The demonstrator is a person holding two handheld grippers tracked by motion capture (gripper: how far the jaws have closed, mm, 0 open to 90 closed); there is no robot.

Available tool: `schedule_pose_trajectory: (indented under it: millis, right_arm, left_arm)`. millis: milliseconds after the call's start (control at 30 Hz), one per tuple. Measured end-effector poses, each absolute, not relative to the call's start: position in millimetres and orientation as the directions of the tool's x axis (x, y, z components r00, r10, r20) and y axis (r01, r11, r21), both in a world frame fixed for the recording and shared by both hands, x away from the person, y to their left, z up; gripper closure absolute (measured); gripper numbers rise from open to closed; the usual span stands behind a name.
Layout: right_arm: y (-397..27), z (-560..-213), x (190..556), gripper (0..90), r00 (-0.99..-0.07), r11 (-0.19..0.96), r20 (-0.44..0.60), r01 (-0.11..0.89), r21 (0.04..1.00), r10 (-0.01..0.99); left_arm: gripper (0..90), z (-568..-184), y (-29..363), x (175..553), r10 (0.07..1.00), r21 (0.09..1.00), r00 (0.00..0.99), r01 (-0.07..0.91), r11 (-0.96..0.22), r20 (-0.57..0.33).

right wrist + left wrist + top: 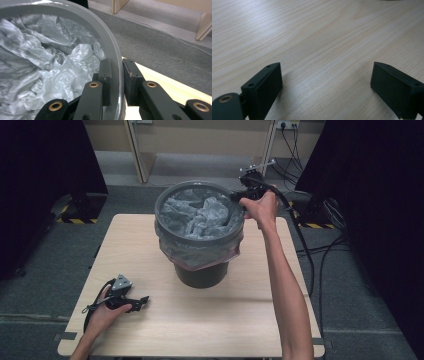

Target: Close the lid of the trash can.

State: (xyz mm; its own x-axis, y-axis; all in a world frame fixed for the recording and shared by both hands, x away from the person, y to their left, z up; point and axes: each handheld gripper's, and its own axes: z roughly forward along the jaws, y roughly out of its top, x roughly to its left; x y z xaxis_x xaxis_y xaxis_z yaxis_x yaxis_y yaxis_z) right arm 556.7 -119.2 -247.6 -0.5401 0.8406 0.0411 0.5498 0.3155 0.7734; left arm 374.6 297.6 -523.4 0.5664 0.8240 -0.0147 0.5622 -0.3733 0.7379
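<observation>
Two hand-held grippers: one at work, one idle.
Right hand-held gripper (113, 75): clamped on the rim of the grey bucket (200, 240), one jaw inside against the liner, one jaw outside; seen at the far right of the rim in the high view (239, 196).
Left hand-held gripper (325, 82): jaws wide apart, nothing between them, only bare wood of the desk (317, 37) below; resting low on the near left part of the desk in the high view (137, 301).
Bucket position: upright, in the middle of the desk, a little toward the far side.
Plastic bag (202, 215): grey and thin, crumpled inside the bucket; edge folded over the rim and hanging down the outer wall, with a pinkish border at the bottom of the fold.
Done so far, judged: bag placed in the bucket and pulled over the rim on the near side; rim appears covered all around, but far side hard to confirm.
Left to do, judged: probably to press or smooth the liner at the gripped spot, perhaps to push the loose middle deeper; cannot tell if the bag sits flat at the bottom.
Risk, judged: thin plastic can tear or slip off the rim if pulled hard.
</observation>
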Motion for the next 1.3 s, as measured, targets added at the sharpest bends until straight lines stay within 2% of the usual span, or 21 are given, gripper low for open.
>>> schedule_pose_trajectory:
  millis: [233, 467, 500, 567, 700, 967, 1233, 1300]
  right_arm:
    - [-113, -253, 557, 77.9, -0.547, 0.368, -0.018, 0.539, 0.758, 0.837]
    - [-115, -254, 555, 77.1, -0.553, 0.361, -0.013, 0.525, 0.771, 0.833]
    - [-117, -254, 555, 75.6, -0.559, 0.356, -0.005, 0.521, 0.776, 0.829]
    - [-120, -254, 553, 65.9, -0.558, 0.333, 0.009, 0.507, 0.795, 0.830]
    - [-131, -254, 546, 60.7, -0.574, 0.310, 0.029, 0.485, 0.818, 0.819]
    - [-141, -264, 538, 73.0, -0.602, 0.274, 0.082, 0.474, 0.837, 0.794]
    - [-131, -266, 533, 74.4, -0.566, 0.315, -0.012, 0.442, 0.840, 0.825]
    - [-131, -266, 534, 74.1, -0.567, 0.311, -0.005, 0.445, 0.840, 0.823]
  left_arm:
    - [9.5, -523, 298, 375, 0.824, 0.738, 0.566, 0.562, -0.373, -0.014]
    - [9.5, -523, 298, 375, 0.824, 0.738, 0.566, 0.562, -0.373, -0.014]
    - [9.5, -523, 298, 375, 0.824, 0.738, 0.566, 0.562, -0.373, -0.014]
    - [9.5, -523, 298, 375, 0.824, 0.738, 0.566, 0.562, -0.373, -0.015]
    - [9.5, -523, 298, 375, 0.824, 0.738, 0.566, 0.562, -0.373, -0.014]
    - [9.4, -523, 298, 375, 0.824, 0.738, 0.566, 0.562, -0.373, -0.014]
    - [9.5, -523, 298, 375, 0.824, 0.738, 0.566, 0.562, -0.374, -0.014]
    - [9.5, -523, 298, 375, 0.824, 0.738, 0.566, 0.562, -0.374, -0.014]
